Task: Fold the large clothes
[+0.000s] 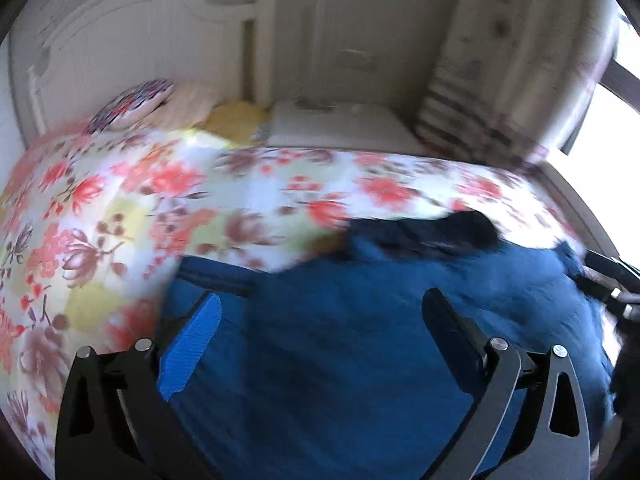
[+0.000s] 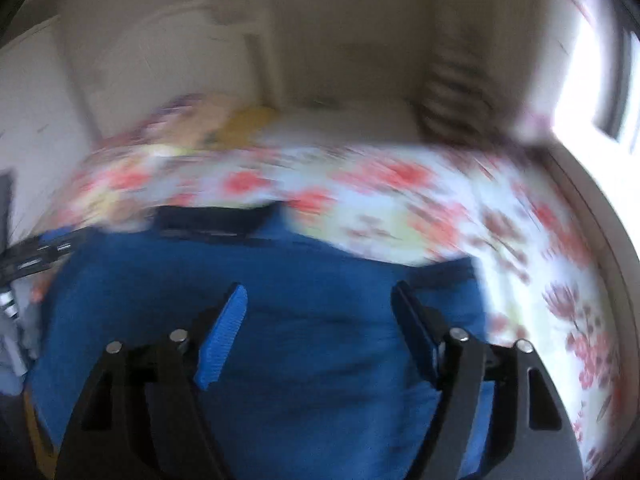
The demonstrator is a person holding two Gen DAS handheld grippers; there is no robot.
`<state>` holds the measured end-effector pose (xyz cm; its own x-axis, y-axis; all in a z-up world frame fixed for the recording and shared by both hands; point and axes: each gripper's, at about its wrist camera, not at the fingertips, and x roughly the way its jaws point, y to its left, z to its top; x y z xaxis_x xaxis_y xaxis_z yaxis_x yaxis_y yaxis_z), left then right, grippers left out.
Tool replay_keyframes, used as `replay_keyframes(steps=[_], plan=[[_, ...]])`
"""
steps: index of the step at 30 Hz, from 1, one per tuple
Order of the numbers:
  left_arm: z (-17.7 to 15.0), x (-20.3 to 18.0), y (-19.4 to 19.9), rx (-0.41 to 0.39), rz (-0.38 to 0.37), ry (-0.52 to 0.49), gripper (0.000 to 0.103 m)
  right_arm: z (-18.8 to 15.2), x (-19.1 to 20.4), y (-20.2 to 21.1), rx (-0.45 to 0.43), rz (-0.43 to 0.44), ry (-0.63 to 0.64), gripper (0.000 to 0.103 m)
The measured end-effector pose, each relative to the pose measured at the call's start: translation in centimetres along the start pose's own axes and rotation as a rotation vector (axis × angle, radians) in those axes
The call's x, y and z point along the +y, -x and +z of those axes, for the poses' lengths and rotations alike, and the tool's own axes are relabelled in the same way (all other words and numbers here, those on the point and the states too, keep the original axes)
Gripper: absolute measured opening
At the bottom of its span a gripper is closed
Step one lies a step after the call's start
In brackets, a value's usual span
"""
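A large blue garment (image 1: pixel 360 352) lies spread on the floral bedspread (image 1: pixel 120 208), with a dark navy part (image 1: pixel 432 232) at its far edge. My left gripper (image 1: pixel 323 300) hangs open above the garment's left half, and nothing is between its blue-padded fingers (image 1: pixel 192 344). In the right wrist view the same blue garment (image 2: pixel 304 264) fills the lower middle, its dark part (image 2: pixel 216 216) at the far left edge. My right gripper (image 2: pixel 319 290) is open over the cloth with its pads clear. Both views are blurred.
The bed's floral cover (image 2: pixel 520 240) runs on to the right and far side. Pillows (image 1: pixel 132 104) and a yellow cloth (image 1: pixel 236 118) lie by the white headboard (image 1: pixel 120 40). A white nightstand (image 1: pixel 340 120), a striped curtain (image 1: pixel 460 92) and a bright window (image 2: pixel 580 80) stand beyond.
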<state>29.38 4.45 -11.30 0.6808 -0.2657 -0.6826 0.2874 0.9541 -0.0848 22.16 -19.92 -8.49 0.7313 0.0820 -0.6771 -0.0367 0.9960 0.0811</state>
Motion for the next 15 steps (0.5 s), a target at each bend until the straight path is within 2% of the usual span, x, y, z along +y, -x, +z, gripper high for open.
replay_keyframes(steps=[1, 3, 4, 6, 8, 10, 12, 15], plan=[[-0.8, -1.9, 0.2, 0.011, -0.008, -0.046, 0.098, -0.3, 2.5, 0.5, 0.005, 0.016, 0.062, 0.08], [-2.0, -3.7, -0.9, 0.051, 0.022, -0.108, 0.098, -1.5, 6.5, 0.3, 0.047, 0.06, 0.187, 0.084], [-3.0, -4.4, -2.5, 0.091, 0.065, -0.143, 0.098, -2.0, 7.8, -0.1, 0.066, 0.061, 0.235, 0.084], [-3.6, -4.2, -3.8, 0.118, 0.056, -0.128, 0.099, -3.8, 9.9, -2.0, 0.112, 0.009, 0.331, 0.088], [-3.3, -3.5, -3.8, 0.131, 0.032, -0.095, 0.099, -3.8, 9.1, -2.5, 0.114, 0.033, 0.281, 0.09], [-3.3, -2.6, -3.1, 0.115, 0.043, -0.08, 0.099, -3.4, 7.9, -2.4, 0.116, 0.04, 0.22, 0.09], [-3.4, -1.3, -1.7, 0.08, 0.082, -0.056, 0.099, -3.3, 6.3, -1.3, 0.087, -0.009, 0.196, 0.09], [-4.1, 3.4, -0.2, 0.055, 0.143, 0.046, 0.099, -3.6, 1.7, 0.4, 0.059, -0.097, 0.097, 0.09]])
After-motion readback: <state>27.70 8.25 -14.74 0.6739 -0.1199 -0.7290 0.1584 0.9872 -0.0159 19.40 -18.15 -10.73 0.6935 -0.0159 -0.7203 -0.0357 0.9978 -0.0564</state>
